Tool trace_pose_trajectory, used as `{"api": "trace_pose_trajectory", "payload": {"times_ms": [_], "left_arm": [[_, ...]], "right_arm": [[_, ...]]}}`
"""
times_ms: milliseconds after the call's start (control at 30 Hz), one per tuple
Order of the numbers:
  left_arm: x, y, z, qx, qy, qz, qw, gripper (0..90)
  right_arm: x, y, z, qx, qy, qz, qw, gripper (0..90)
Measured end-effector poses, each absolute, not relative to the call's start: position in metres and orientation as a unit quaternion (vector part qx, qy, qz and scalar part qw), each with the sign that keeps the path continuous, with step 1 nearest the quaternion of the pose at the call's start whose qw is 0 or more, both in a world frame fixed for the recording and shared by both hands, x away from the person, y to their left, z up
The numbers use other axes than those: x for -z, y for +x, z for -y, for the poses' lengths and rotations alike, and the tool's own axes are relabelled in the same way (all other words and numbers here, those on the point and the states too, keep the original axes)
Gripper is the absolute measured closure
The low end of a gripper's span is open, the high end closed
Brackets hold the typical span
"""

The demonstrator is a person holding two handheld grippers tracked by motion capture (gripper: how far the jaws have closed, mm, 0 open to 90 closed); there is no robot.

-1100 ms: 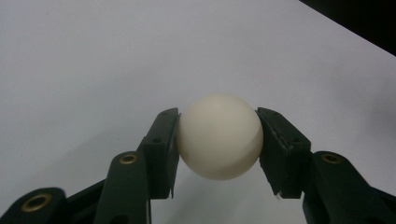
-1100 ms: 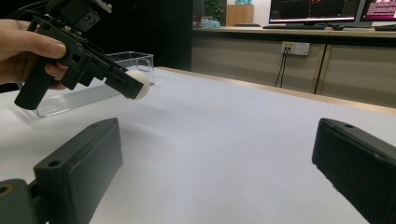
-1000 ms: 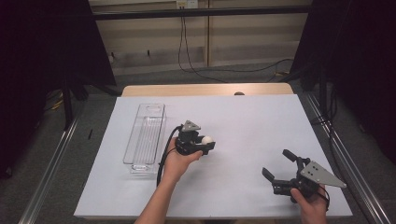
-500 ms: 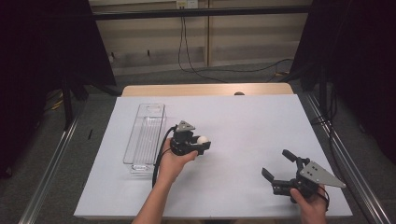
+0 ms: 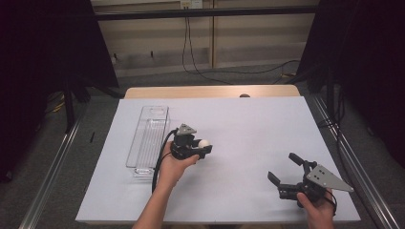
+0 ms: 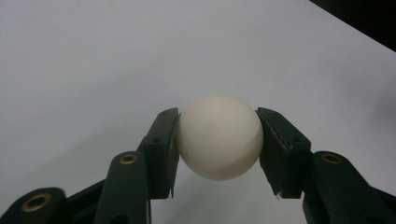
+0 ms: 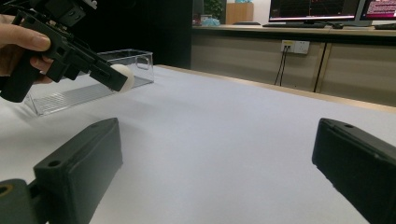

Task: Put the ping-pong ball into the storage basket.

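Observation:
A cream-white ball (image 6: 219, 136) is clamped between the two black jaws of my left gripper (image 6: 218, 149), held a little above the white table cover. From above, the left gripper (image 5: 203, 145) with the ball (image 5: 204, 142) hovers just right of a clear plastic tray (image 5: 149, 138). The right gripper view catches the same ball (image 7: 122, 76) in front of the tray (image 7: 93, 84). My right gripper (image 5: 284, 171) rests near the table's front right corner, jaws spread wide with nothing between them; its fingers (image 7: 79, 163) frame bare table.
A white sheet (image 5: 248, 124) covers the table, with a wooden strip (image 5: 210, 91) at its far edge. Metal rails (image 5: 52, 167) run along both sides. Cables hang down the back wall. Monitors (image 7: 317, 9) stand on a far desk.
My left hand carried the ball slightly left, toward the clear tray. The right gripper stayed where it was, still spread wide.

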State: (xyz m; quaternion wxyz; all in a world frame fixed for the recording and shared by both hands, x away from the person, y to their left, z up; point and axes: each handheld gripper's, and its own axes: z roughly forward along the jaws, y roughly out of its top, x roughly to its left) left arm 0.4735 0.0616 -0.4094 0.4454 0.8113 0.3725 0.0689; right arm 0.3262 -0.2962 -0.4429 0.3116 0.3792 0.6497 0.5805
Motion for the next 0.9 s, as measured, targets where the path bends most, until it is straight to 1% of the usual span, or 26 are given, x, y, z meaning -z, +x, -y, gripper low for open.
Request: {"api": "trace_pose_trajectory", "payload": {"times_ms": [600, 900], "left_arm": [[0.41, 0.472, -0.08, -0.062, 0.804, -0.38, 0.453, 51.2], [0.409, 0.471, -0.087, -0.063, 0.805, -0.383, 0.448, 51.2]], "right_arm": [[0.444, 0.327, 0.295, -0.576, 0.374, -0.655, 0.315, 1.1], [0.444, 0.327, 0.294, -0.574, 0.375, -0.657, 0.314, 1.1]]}}
